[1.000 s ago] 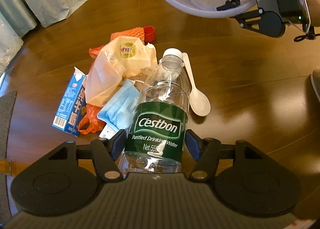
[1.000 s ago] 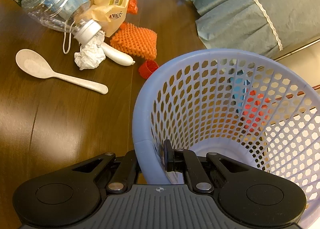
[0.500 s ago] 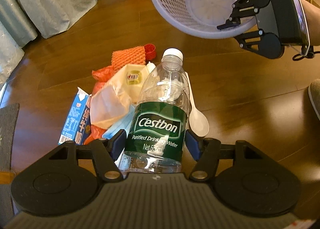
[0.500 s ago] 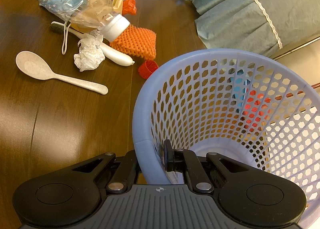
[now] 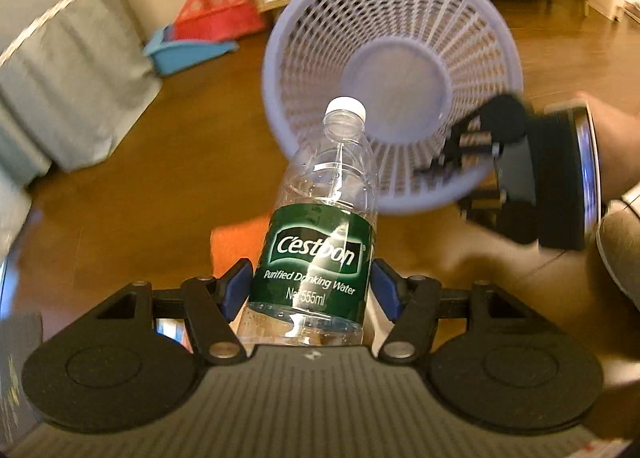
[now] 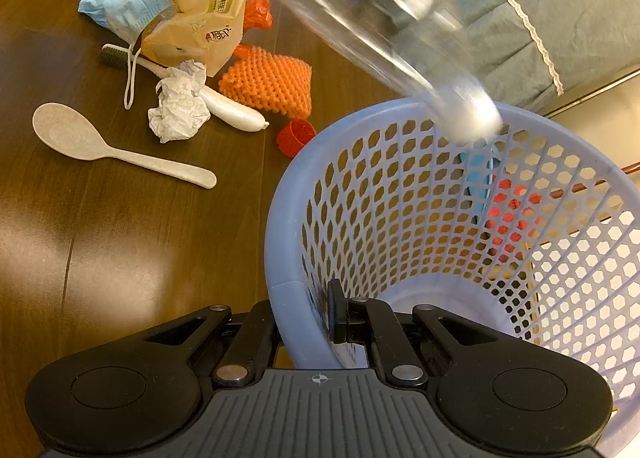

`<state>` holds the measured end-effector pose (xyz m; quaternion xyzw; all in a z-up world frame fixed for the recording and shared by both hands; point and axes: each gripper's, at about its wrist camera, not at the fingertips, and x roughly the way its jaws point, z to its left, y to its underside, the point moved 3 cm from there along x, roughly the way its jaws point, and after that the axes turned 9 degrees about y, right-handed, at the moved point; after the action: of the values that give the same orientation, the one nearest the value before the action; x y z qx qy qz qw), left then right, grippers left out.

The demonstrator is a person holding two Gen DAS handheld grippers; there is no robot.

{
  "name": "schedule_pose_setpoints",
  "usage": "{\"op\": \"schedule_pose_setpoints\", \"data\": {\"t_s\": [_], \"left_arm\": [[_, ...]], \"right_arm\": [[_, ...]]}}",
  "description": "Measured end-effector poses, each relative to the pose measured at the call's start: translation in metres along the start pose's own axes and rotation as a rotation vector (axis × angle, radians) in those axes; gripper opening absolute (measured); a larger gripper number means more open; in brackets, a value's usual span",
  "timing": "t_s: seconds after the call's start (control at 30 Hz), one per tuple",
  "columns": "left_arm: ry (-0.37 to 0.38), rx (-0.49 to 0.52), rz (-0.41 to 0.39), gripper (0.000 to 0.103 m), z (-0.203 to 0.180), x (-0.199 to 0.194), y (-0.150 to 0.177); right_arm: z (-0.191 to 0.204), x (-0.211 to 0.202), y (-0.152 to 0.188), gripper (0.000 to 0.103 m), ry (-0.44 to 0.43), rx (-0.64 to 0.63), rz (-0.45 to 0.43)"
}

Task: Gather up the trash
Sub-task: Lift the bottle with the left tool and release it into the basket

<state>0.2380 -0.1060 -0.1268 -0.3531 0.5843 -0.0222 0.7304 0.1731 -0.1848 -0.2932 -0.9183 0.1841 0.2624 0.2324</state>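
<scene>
Dark wood bench (image 6: 120,258) w/ a trash pile. Lilac mesh basket (image 6: 400,193), tipped; right hand-held gripper (image 6: 308,322) clamped tight on its rim. Clear water bottle (image 5: 320,242) w/ green label, pinched btwn left hand-held gripper (image 5: 312,282) fingers, cap at basket mouth. On bench: beige spoon (image 6: 104,145), crumpled paper (image 6: 178,105), red cap (image 6: 296,137).

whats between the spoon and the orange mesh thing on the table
In the right wrist view, a crumpled white tissue and a toothbrush handle lie between the spoon and the orange mesh.
</scene>
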Motion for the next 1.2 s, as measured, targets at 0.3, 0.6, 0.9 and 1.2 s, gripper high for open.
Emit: {"op": "schedule_pose_setpoints", "data": {"t_s": [0.3, 0.6, 0.9, 1.2], "left_arm": [[0.112, 0.044, -0.08, 0.067, -0.02, 0.059, -0.084], [0.052, -0.121, -0.206, 0.075, 0.002, 0.028, -0.062], [-0.108, -0.36, -0.146, 0.075, 0.062, -0.007, 0.033], [-0.164, -0.423, -0.115, 0.075, 0.07, -0.013, 0.09]], "right_arm": [[-0.005, -0.002, 0.002, 0.003, -0.002, 0.028, -0.001], [-0.01, -0.003, 0.002, 0.003, 0.001, 0.059, 0.0], [-0.013, -0.001, 0.003, 0.003, 0.0, 0.06, 0.006], [-0.011, 0.0, 0.004, 0.003, 0.004, 0.052, 0.007]]}}
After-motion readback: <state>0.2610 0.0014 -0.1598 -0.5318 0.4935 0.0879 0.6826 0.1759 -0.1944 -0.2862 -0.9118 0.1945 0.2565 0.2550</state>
